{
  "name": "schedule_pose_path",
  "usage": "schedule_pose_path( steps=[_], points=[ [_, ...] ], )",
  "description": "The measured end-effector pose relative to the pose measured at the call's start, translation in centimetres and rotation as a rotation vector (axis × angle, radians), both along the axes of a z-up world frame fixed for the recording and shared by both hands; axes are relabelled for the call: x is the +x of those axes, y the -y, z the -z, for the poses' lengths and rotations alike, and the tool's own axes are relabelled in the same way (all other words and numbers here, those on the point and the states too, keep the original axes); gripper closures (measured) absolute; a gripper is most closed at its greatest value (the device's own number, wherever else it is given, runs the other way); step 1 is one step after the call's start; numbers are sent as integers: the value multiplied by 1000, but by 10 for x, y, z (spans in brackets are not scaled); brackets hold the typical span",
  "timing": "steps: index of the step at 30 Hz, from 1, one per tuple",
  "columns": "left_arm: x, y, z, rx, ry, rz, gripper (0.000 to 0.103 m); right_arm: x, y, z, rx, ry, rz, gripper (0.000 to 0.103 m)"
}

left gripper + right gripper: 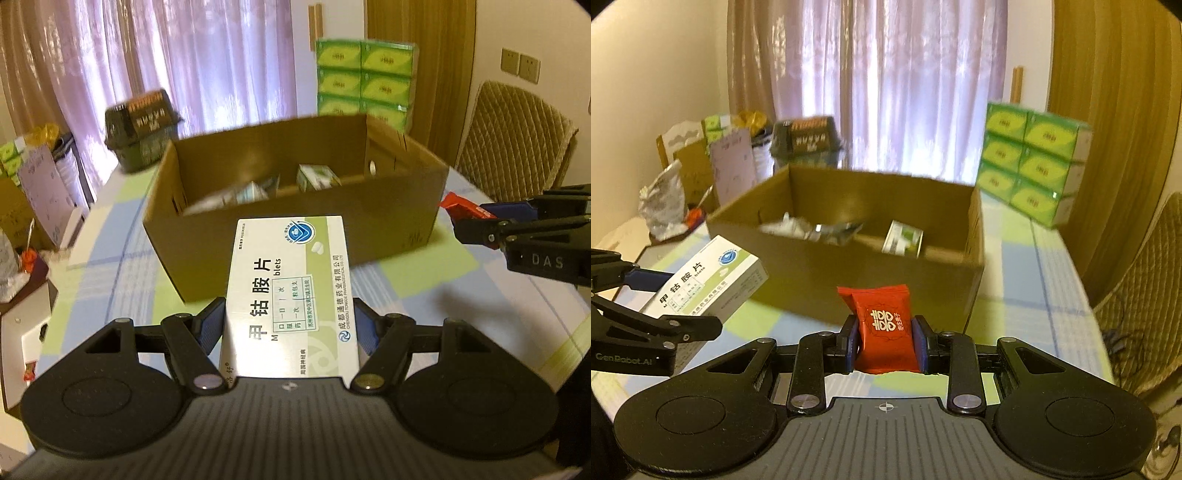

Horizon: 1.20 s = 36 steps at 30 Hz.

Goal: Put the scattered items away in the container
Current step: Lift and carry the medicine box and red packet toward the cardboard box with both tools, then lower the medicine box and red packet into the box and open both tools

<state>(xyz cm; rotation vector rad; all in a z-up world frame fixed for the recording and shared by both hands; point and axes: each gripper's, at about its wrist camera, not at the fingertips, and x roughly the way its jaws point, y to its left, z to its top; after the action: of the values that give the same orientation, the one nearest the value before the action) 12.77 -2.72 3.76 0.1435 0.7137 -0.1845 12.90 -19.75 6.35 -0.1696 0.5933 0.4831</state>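
- Since both your loads are lifted off the checked tablecloth [122, 258], what matters now is where the cardboard box [295, 236] lies from each gripper: straight ahead of both, open top up, its near wall facing you and its long axis running across your view.
- Inside the cardboard box you can see a green-and-white carton [903, 238] toward the right and some crumpled silver packets [812, 229] toward the left, so the clearest floor looks to be the middle and the near side.
- Your left gripper [291, 325] is clamped on a white medicine box [291, 295], pads on its two long sides; its long axis points forward at the near wall, and its far end reaches about to that wall's rim in the left wrist view.
- Your right gripper [886, 343] is closed on a red candy packet [884, 328], squeezed across its width, with the packet standing upright between the pads.
- Judging from both views, neither load is over the opening yet; both sit in front of the near wall.
- Your left hand looks slightly nearer the rim, so it probably goes first.
- Each gripper is held roughly level and pointing forward, the two near each other, left beside right; you will likely need to rise and push forward past the rim before letting go.
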Motion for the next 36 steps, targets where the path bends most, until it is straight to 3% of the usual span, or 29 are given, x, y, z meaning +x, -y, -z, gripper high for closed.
schedule_pose_path(
  steps=[15, 36],
  points=[
    [70, 7, -60, -76, 85, 25, 36, 46, -12, -42, 4, 78, -12, 70],
    [150, 29, -51, -126, 42, 35, 36, 115, -15, -38, -9, 70, -8, 70]
  ],
)
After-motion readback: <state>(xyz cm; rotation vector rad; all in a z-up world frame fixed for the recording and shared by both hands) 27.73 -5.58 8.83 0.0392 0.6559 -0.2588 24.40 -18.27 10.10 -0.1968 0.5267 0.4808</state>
